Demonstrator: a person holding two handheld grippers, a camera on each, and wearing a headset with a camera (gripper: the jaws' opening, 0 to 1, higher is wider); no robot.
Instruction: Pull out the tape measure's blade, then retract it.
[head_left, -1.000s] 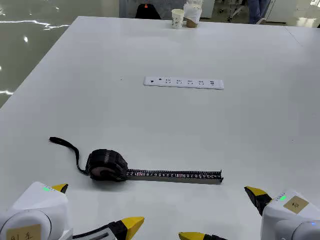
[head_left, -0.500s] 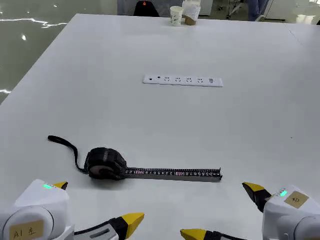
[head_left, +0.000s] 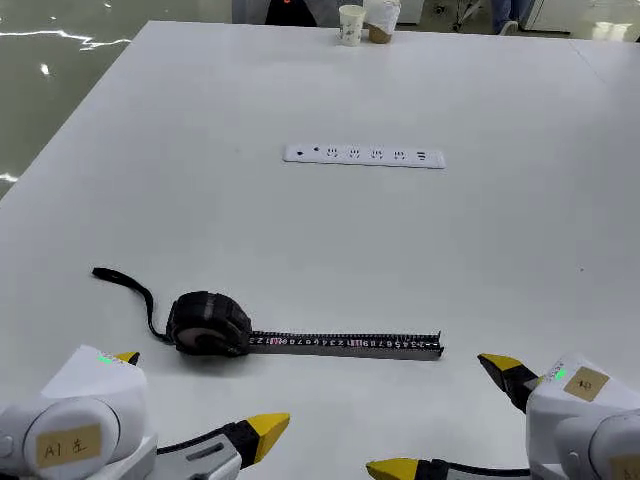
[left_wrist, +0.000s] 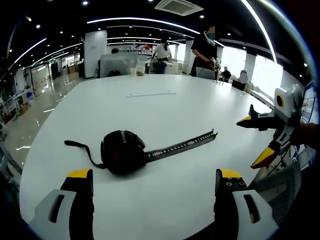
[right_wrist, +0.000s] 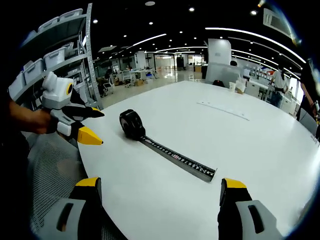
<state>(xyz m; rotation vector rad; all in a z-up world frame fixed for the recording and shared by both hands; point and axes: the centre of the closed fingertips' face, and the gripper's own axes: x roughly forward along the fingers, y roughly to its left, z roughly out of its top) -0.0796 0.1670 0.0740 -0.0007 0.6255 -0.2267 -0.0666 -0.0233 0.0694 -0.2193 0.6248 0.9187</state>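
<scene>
Though near the tape measure (head_left: 208, 324), left tongs (left_wrist: 153, 175) and right tongs (right_wrist: 159, 183) both agape, empty.

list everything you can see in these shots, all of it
table: one, white, wide, bears all the things below
tape measure: one, black case, near edge of the table
blade: one, dark with pale markings, pulled out flat on the table, running right from the case in the head view
strap: one, black, trailing left from the case
power strip: one, white, middle of the table
paper cups: two, one white and one brownish, far edge of the table
left gripper: one, white with yellow tips, open, holding nothing, short of the case
right gripper: one, same colours, open, holding nothing, near the blade's free end
</scene>
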